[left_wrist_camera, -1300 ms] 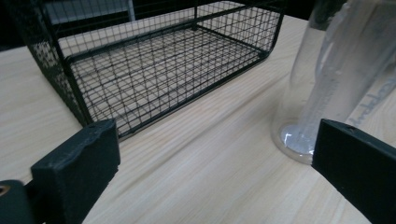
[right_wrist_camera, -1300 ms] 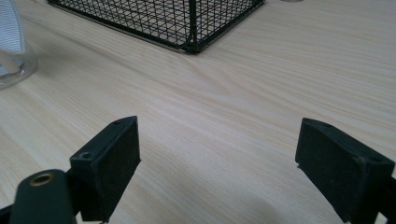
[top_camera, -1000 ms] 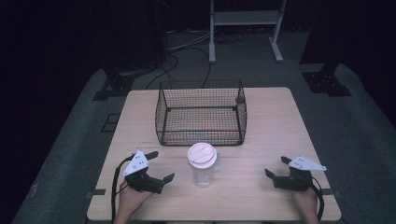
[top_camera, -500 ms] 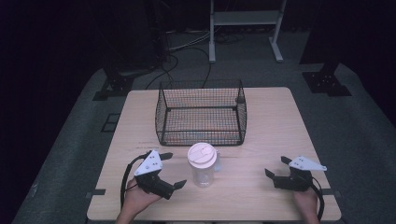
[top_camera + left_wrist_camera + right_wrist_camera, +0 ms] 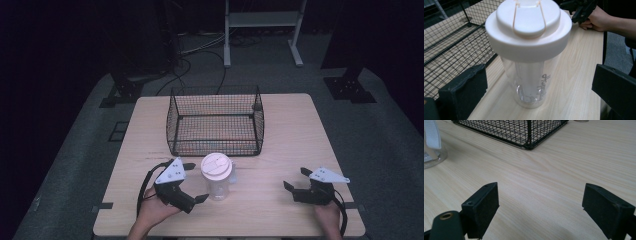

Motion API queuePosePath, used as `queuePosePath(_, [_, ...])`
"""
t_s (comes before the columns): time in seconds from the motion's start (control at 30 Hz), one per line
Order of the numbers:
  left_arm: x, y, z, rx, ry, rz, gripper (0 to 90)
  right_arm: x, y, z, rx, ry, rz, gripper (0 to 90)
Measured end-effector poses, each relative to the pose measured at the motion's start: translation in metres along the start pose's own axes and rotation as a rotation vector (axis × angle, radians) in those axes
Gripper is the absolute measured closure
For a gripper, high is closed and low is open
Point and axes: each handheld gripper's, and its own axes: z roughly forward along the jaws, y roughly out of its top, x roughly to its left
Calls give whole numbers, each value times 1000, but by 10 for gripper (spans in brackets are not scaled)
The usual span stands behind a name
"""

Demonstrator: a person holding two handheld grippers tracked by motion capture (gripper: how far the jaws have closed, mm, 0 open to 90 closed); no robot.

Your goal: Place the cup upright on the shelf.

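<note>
Nearest the person, the left gripper [image 5: 196, 182] sits at the front of the table [image 5: 300, 130] with its jaws spread wide, holding nothing, and it is angled toward the shaker bottle [image 5: 218, 177] that stands upright just beside it, near the front middle of the tabletop. In the left gripper view the bottle [image 5: 530, 50] stands between the two black jaws but apart from both, so the step in hand looks like the approach for a grasp, not the grasp itself. The next move would call for sliding the jaws further around the clear wall below the lid [image 5: 527, 27] and closing squarely, since a smooth round body may slip or tip if it is pinched off centre. The bottle is transparent plastic, cylindrical, with faint printed lettering and a broad cream-white lid that carries a rounded flip cap. Over on the other side, the right gripper [image 5: 298, 181] rests on the table, well apart from the bottle, its jaws likewise wide open and empty over pale wood grain. Farther back, just behind the bottle, stands a black wire basket [image 5: 216, 145], rectangular, open-topped, with a fine mesh of thin rods, likely where the bottle is meant to go.
</note>
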Motion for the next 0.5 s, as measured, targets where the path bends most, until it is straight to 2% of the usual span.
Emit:
queuePosePath(0.23, [1,10,5,7,-6,5,0,0,0,0,0,2,0,129])
queuePosePath(0.5, [6,21,19,61,-4,-5,0,0,0,0,3,6,-1,129])
